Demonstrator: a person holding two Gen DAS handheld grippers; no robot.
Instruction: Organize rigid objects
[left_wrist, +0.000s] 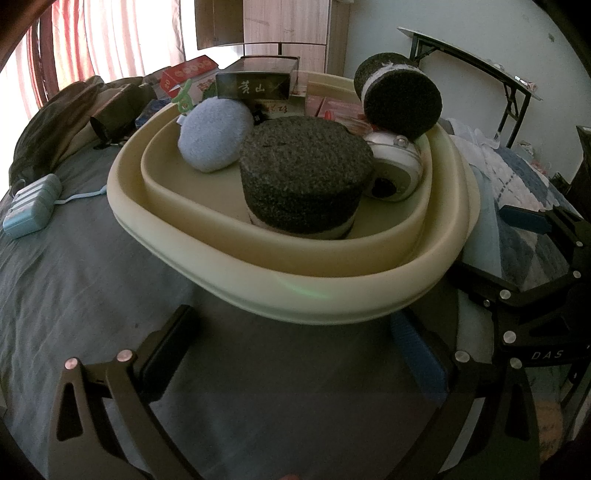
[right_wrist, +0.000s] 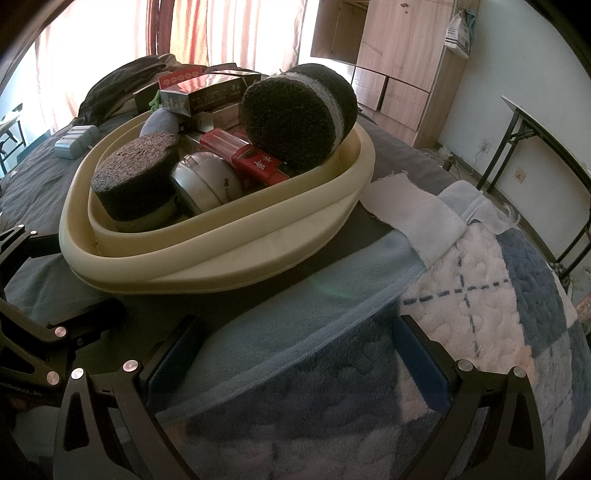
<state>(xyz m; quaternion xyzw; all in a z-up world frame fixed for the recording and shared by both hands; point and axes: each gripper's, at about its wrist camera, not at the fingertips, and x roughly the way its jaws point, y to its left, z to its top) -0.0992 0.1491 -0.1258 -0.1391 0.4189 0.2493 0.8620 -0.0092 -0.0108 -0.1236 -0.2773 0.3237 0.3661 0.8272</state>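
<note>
Both tongs are released and grasp nothing. Ahead of the left tongs (left_wrist: 295, 354) sits one cream basin (left_wrist: 280, 291) holding two black foam cylinders (left_wrist: 306, 177), one blue pad (left_wrist: 214, 136), one white round tin (left_wrist: 399, 170) and several boxes (left_wrist: 253, 86). The right tongs (right_wrist: 295, 354) hover over a blanket (right_wrist: 480, 295), the basin ahead to their left.

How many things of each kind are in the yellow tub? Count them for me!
Dark foam cylinders: 2
Blue-grey puffs: 1
Silver round cases: 1
Red boxes in plain sight: 1
Total: 5, not counting the boxes piled at the back, which overlap too much to count.
</note>
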